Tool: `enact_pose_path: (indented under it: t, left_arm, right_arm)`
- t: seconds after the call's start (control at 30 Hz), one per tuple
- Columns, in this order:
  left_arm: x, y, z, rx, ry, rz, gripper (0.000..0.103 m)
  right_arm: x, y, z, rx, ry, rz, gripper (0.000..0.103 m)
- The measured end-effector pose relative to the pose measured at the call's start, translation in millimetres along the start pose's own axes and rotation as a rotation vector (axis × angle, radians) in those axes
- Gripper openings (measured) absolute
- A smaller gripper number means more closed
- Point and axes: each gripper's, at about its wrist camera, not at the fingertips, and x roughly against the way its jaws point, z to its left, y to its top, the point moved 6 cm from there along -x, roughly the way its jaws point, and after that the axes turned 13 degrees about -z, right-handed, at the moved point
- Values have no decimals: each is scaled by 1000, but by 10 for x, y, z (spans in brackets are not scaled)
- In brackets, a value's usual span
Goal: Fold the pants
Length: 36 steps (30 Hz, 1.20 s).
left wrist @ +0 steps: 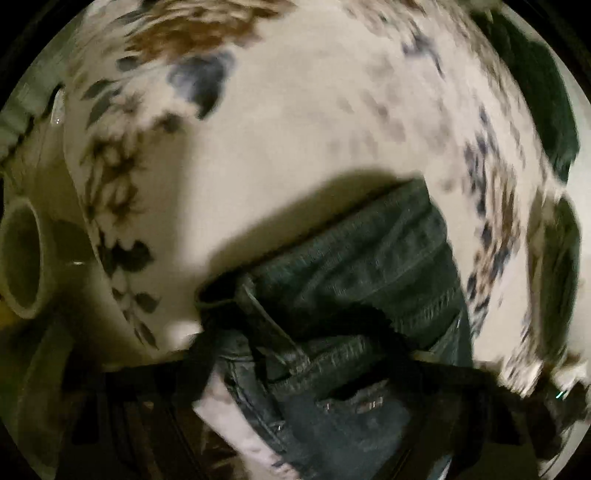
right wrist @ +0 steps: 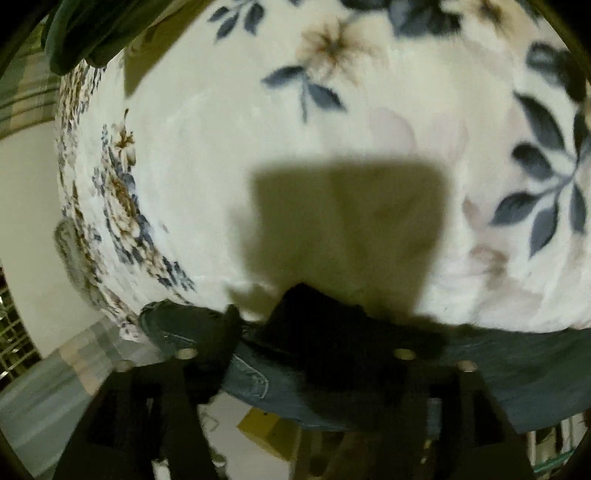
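Observation:
Dark grey denim pants (left wrist: 354, 266) hang bunched from my left gripper (left wrist: 295, 332), which is shut on their waistband above a white floral blanket (left wrist: 295, 129). In the right wrist view, my right gripper (right wrist: 291, 325) is shut on the waistband edge of the pants (right wrist: 517, 369), which stretches left to right across the bottom of the view above the floral blanket (right wrist: 295, 147). The view is blurred by motion in the left wrist view.
A dark green garment (right wrist: 85, 29) lies at the blanket's far left corner; it also shows in the left wrist view (left wrist: 543, 96). A pale round tube opening (left wrist: 22, 258) sits at the left. A yellow box (right wrist: 269, 432) lies below the pants.

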Motion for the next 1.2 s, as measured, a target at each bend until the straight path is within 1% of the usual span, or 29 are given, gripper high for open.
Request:
enact_pose_path:
  t: [0.03,0.1,0.17,0.23,0.27,0.3,0.37,0.4,0.43,0.47,0.5,0.53,0.6,0.67,0.7,0.73,0.77,0.8,0.87,0.9,0.93,0.97,1.0,1.03,1.07,1.1,1.17,1.2]
  left_arm:
    - [27,10,52,-5,-1,-11,24]
    - [71,-2,125,-13,-33,-21,19]
    - [139,-99,189,-39,-44,-34,17]
    - [195,-79,287,-44,-51,-39,17]
    - [203,-57,361,-43,-51,-39,17]
    - [254,-158,300,-40,-51,-36,17]
    - [267,-152,343,-39,-49,-32,17]
    - [302,-179,296,-42,-49,-31,17]
    - [301,-173,304,-44,-50,-31,17]
    - [297,-180,285,-48,-50,-30,17]
    - [304,-184,295,-51,-52,-27,17]
    - [289,-188,274,-52,-53,-24,17]
    - [290,-183,285,-56,-56,-18,17]
    - [315,-186,306,-67,-53,-18,17]
    - [338,-184,325,-65,-55,-16,17]
    - [346,-188,330,-63,-59,-13,17]
    - [356,-192,333,-65,-62,-10,17]
    - [367,-199,328,-67,-64,-7,17]
    - [385,-200,293,-74,-69,-3,17]
    - [394,-197,275,-76,-64,-2,17]
    - [399,-195,266,-71,-62,1,17]
    - [402,-194,259,-67,-61,3,17]
    - [405,-192,252,-68,-60,3,17]
    - [404,-191,247,-74,-59,2,17]
    - [400,-192,244,-82,-55,2,17]
    - [395,-191,249,-88,-53,2,17]
    - [384,-195,254,-98,-48,3,17]
    - [377,-193,254,-105,-46,2,17]
  right_arm:
    - [-28,-14,20,-10,10,4,79]
    - [-48,-15,45,-8,1,7,79]
    - [-76,-5,100,15,-22,9,79]
    - [-117,-5,148,45,-70,27,79]
    - [-149,-16,173,69,-107,40,79]
    - [-189,-33,210,102,-138,55,79]
    - [-290,-81,265,175,-199,100,79]
    - [-359,-112,296,225,-233,124,79]
    - [-405,-129,318,269,-261,131,68]
    - [-440,-140,340,319,-294,125,51]
    - [-453,-143,369,346,-302,112,20]
    - [-419,-120,393,344,-318,82,9]
    - [-259,-12,502,328,-300,2,8]
    - [-136,60,536,282,-277,-46,7]
    - [-101,86,543,272,-275,-60,0]
    - [10,190,555,295,-318,-146,0]
    - [83,282,590,319,-334,-188,0]
    - [133,380,601,294,-299,-193,0]
    - [158,484,597,227,-197,-132,0]
    - [179,484,634,238,-158,-96,1]
    - [195,468,659,263,-153,-75,5]
    - [197,416,671,310,-175,-41,11]
    - [186,350,640,331,-186,-15,36]
    - [151,257,619,337,-177,19,64]
    - [101,176,615,338,-162,45,73]
    - [8,67,582,341,-152,96,76]
    - [-185,-71,479,339,-183,166,76]
    - [-285,-149,407,343,-199,187,70]
